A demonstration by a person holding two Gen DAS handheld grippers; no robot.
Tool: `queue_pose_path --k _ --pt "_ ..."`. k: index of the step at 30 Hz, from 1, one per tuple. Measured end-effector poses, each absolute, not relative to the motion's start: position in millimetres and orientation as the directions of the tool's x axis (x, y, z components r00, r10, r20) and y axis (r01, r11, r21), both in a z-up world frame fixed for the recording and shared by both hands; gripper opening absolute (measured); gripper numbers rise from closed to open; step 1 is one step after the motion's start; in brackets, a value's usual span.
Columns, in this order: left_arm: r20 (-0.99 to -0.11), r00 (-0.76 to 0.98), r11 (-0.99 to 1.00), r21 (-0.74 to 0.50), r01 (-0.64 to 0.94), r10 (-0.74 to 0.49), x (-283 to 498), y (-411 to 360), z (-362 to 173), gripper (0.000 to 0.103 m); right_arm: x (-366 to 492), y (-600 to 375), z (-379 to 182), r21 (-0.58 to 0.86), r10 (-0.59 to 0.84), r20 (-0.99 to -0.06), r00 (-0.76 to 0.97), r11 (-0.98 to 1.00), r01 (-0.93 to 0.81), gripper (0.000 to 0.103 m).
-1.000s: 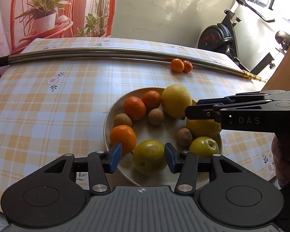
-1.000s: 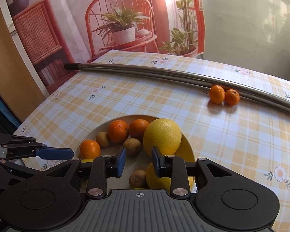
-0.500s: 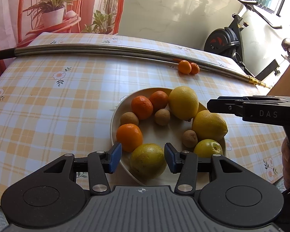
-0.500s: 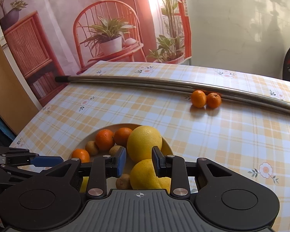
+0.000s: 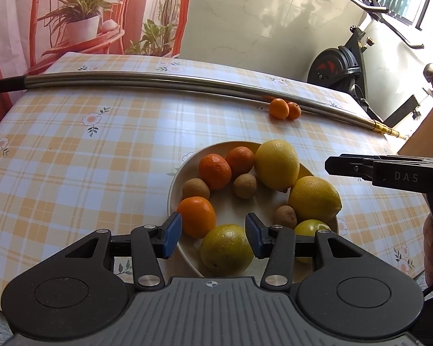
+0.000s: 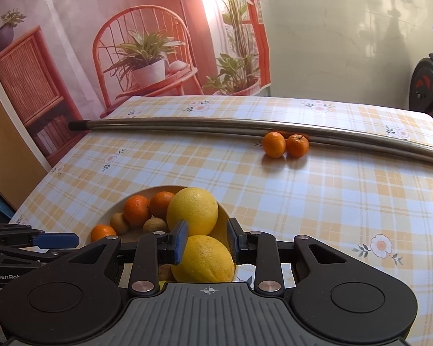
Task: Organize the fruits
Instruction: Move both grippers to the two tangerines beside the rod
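Note:
A cream plate (image 5: 176,184) on the checked table holds several fruits: three tangerines (image 5: 215,170), two yellow lemons (image 5: 277,160), kiwis (image 5: 244,185), a yellow-green citrus (image 5: 226,250) and a green apple (image 5: 311,227). My left gripper (image 5: 213,238) is open and empty, hovering over the plate's near edge above the yellow-green citrus. My right gripper (image 6: 206,240) is open and empty above the lemons (image 6: 203,258) at the plate's right side; it also shows in the left wrist view (image 5: 329,165). Two loose tangerines (image 6: 274,144) lie against a metal tube.
A long metal tube (image 5: 158,80) lies across the far side of the table. An exercise bike (image 5: 343,69) stands beyond the far right corner. A printed backdrop with a chair and plants hangs behind the table (image 6: 346,196).
Both grippers have drawn back and risen from the plate. The right gripper has pulled away to the right. No fruit has moved, and both stay open.

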State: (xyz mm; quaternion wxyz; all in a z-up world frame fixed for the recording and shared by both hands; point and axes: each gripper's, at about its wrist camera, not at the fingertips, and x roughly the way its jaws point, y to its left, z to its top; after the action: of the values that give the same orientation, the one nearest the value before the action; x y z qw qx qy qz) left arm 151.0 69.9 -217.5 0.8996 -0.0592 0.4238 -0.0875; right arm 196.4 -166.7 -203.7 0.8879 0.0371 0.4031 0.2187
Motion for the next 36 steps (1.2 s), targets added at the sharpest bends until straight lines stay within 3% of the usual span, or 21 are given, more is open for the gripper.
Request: queue_pose_path --k 10,21,28,36 --pt "-0.681 0.698 0.974 -0.138 0.178 -0.224 180 56 -184 0.051 209 -189 -200 0.238 0.383 -0.685 0.619 0.922 -0.307 0.028" --pt "-0.607 0.725 0.942 -0.146 0.302 -0.326 241 2 -163 0.051 237 -224 -196 0.185 0.318 -0.659 0.682 0.947 -0.263 0.028" --pt "-0.652 0.672 0.926 -0.136 0.353 -0.352 309 -30 -191 0.051 263 -255 -205 0.202 0.296 -0.648 0.701 0.955 -0.216 0.028" --pt "-0.749 0.560 0.933 -0.241 0.266 -0.353 363 -32 -241 0.050 288 -278 -227 0.219 0.285 -0.662 0.693 0.958 -0.186 0.029"
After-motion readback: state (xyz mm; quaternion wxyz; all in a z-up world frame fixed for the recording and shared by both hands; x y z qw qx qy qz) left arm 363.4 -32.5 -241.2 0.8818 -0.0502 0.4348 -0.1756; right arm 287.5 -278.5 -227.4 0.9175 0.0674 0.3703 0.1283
